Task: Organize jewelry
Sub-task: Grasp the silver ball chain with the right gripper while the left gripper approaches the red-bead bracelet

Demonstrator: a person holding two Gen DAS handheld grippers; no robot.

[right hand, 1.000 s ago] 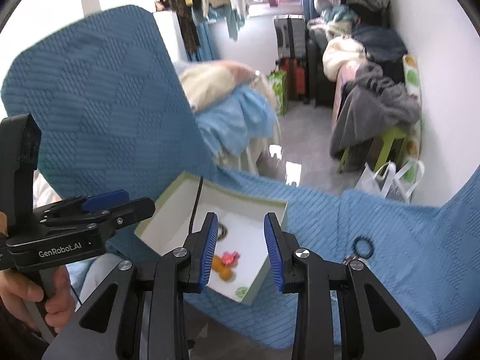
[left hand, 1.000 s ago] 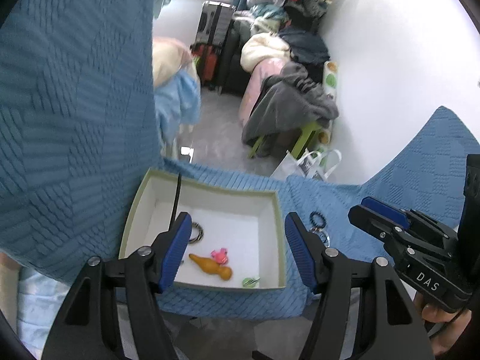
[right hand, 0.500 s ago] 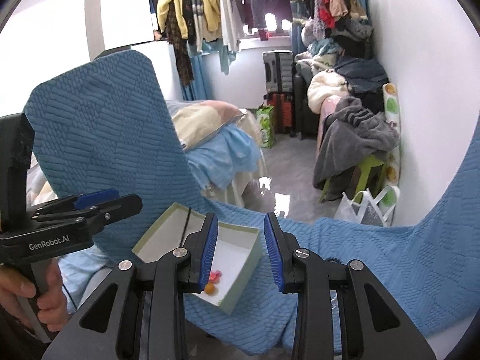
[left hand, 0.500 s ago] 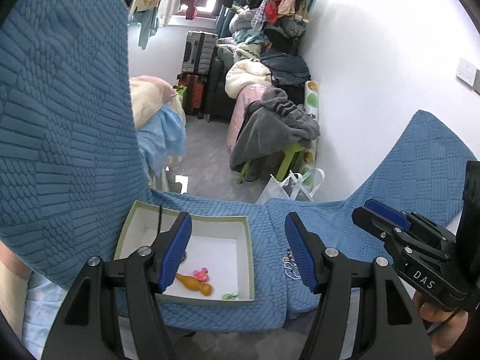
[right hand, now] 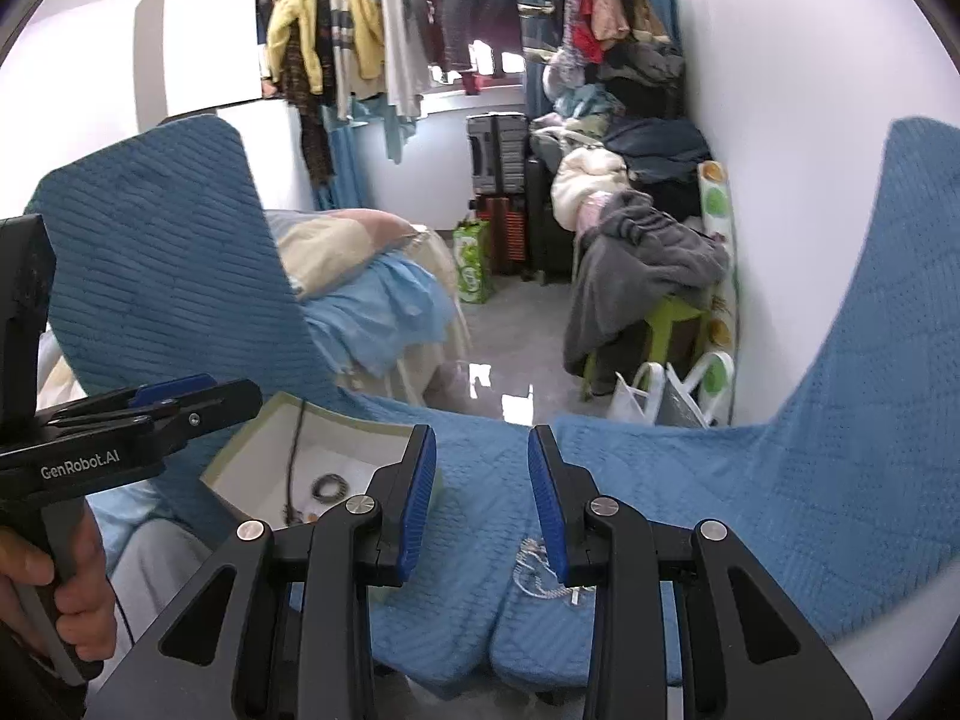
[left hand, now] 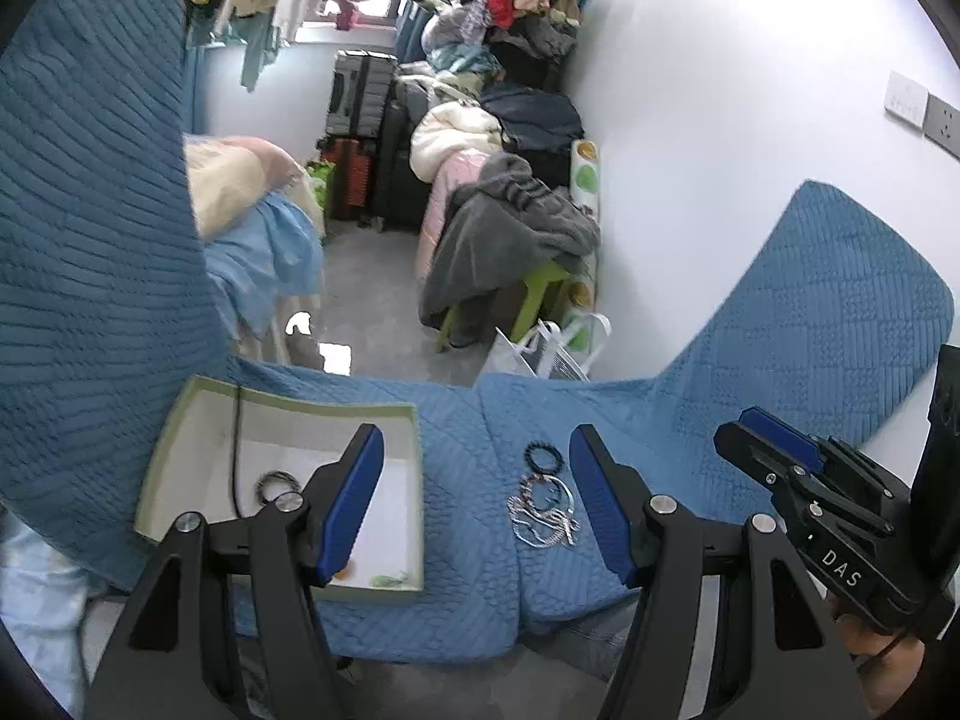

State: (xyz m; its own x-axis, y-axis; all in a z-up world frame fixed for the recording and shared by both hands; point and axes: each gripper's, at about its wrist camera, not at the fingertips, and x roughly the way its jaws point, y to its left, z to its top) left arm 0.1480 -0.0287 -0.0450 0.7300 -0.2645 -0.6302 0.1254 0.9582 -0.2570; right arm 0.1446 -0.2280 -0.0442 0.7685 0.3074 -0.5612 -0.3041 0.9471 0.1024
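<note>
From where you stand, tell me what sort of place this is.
Likely a cluttered bedroom or dressing room: clothes hang on a rail by the window, suitcases stand against the wall, and laundry is heaped on a green stool.

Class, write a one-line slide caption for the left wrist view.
Open left claw above a blue quilt, between a pale green box and a tangle of bracelets.

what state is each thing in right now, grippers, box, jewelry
left gripper: open, empty
right gripper: open, empty
pale green cardboard box: lidless, resting on the blue quilted cover
dark beaded bracelet in the box: lying flat
black beaded ring bracelet: on the cover, outside the box
silver chain tangle: heaped on the cover, not yet boxed
</note>
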